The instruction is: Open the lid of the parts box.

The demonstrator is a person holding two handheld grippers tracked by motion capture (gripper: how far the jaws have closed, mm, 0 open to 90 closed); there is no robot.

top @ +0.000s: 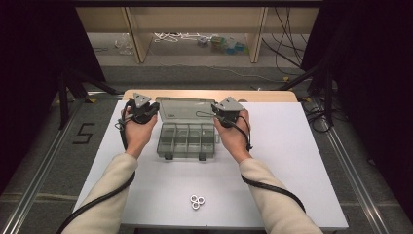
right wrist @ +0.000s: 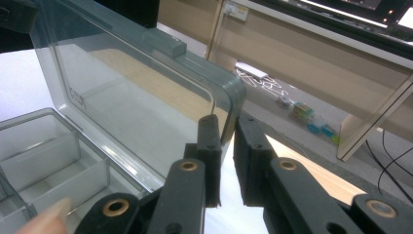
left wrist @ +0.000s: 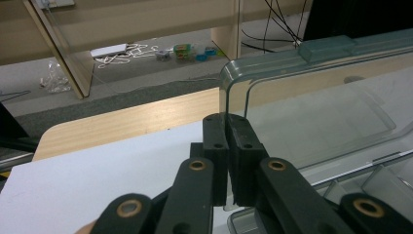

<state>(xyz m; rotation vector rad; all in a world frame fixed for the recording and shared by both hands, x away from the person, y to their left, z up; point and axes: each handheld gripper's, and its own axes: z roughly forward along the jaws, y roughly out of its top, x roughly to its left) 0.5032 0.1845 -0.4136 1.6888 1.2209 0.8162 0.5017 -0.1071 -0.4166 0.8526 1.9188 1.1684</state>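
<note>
Clear plastic makes up the whole box (top: 186, 139), which sits toward the far edge of the counter (top: 292, 161), about midway between its left and right edges. Its lid (top: 187, 108) is swung up and back, standing at a slant over the far side. The left tongs (left wrist: 228, 127) are pinched narrow on the lid's left corner, and the right tongs (right wrist: 228, 130) are pinched on its right corner, the thin wall squeezed between the pads on each side.

What worries me is how slick and thin that lid is. Both grips sit right at the rounded corners, so I'd guess a small tug out of step between the two hands could let one pad slide off, and the lid would flop either way. If one hand moves ahead of the other, the lid could twist on its hinge, or the light tray could skid or lift off the counter, since nothing holds it down. Pushing the lid too far back might also strain the hinge.

As for looks, the tray is shallow and smoky-clear, split by dividers into two rows of small compartments, which seem empty. Two dark latches hang at its near edge. The lid has a raised rim and a latch tab on its top edge. A few small metal rings (top: 197, 201) lie well apart from the box, close to the near edge.
</note>
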